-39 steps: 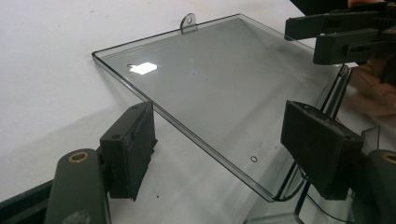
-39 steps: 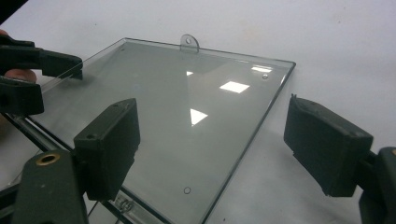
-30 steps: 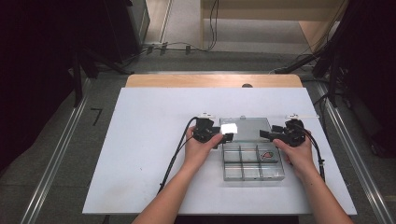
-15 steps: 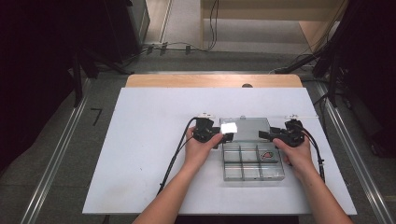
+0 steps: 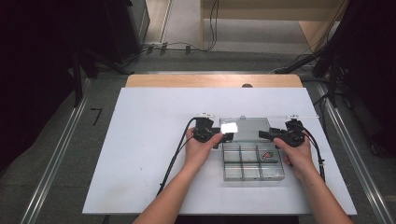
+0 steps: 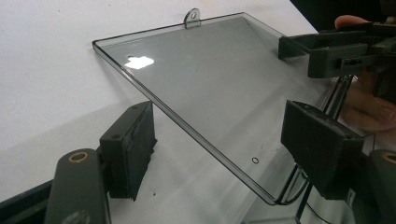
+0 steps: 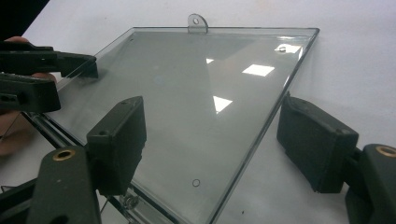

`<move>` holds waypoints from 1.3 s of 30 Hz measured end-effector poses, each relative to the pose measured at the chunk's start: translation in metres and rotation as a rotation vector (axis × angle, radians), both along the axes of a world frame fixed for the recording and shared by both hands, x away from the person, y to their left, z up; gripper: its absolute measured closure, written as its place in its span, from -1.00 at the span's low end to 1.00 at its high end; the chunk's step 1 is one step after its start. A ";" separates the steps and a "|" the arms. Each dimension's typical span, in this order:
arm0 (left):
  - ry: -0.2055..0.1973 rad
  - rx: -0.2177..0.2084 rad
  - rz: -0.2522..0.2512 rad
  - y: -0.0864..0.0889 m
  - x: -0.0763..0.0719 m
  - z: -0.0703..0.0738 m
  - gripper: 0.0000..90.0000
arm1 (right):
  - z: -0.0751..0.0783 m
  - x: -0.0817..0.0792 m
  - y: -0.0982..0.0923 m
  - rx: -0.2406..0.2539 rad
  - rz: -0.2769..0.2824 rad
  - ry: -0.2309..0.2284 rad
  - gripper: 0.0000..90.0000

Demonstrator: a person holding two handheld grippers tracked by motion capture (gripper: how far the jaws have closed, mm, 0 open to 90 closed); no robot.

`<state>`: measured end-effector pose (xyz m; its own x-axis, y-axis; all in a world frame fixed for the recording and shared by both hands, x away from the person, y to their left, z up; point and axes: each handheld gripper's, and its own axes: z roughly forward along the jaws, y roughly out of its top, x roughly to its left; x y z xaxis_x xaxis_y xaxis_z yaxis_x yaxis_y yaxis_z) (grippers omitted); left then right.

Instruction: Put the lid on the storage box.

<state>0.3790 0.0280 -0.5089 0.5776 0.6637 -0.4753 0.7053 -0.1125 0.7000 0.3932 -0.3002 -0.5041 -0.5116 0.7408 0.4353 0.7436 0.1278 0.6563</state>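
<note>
The compartment box (image 5: 252,161) sits on the table (image 5: 154,140) at about four o'clock from centre, its lid (image 5: 245,127) open at twelve o'clock.

High view overhead; claw views close, facing across shared lid (image 6: 210,88).

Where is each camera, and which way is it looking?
High view: above the person's side, looking forward and down at the table, both forearms, hands, the left gripper, the right gripper and the clear compartment box.
Left gripper view: on the left gripper, looking along its black jaws at the clear lid.
Right gripper view: on the right gripper, facing that lid.
Both gripper views share the lid's hanging tab and the other gripper.
</note>
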 end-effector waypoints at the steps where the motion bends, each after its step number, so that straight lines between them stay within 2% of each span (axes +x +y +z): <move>1: 0.001 0.000 0.000 0.000 0.000 0.000 -0.44 | 0.000 0.000 0.000 0.001 0.000 0.001 -0.48; 7: 0.010 -0.015 -0.002 0.000 0.000 0.000 -0.43 | -0.001 0.000 -0.001 0.027 0.005 0.015 -0.39; 12: -0.001 -0.024 -0.004 -0.001 -0.001 0.001 -0.31 | 0.002 -0.002 0.000 0.016 0.006 -0.014 -0.35; 21: -0.035 -0.029 0.009 0.001 -0.002 0.008 0.00 | 0.010 -0.006 -0.004 0.001 -0.003 -0.087 -0.10; 32: -0.096 -0.067 0.016 0.005 -0.006 0.018 0.36 | 0.025 -0.016 -0.008 0.004 -0.020 -0.188 0.19; 39: -0.123 -0.083 0.006 0.007 -0.008 0.024 0.47 | 0.032 -0.022 -0.011 -0.001 -0.021 -0.228 0.32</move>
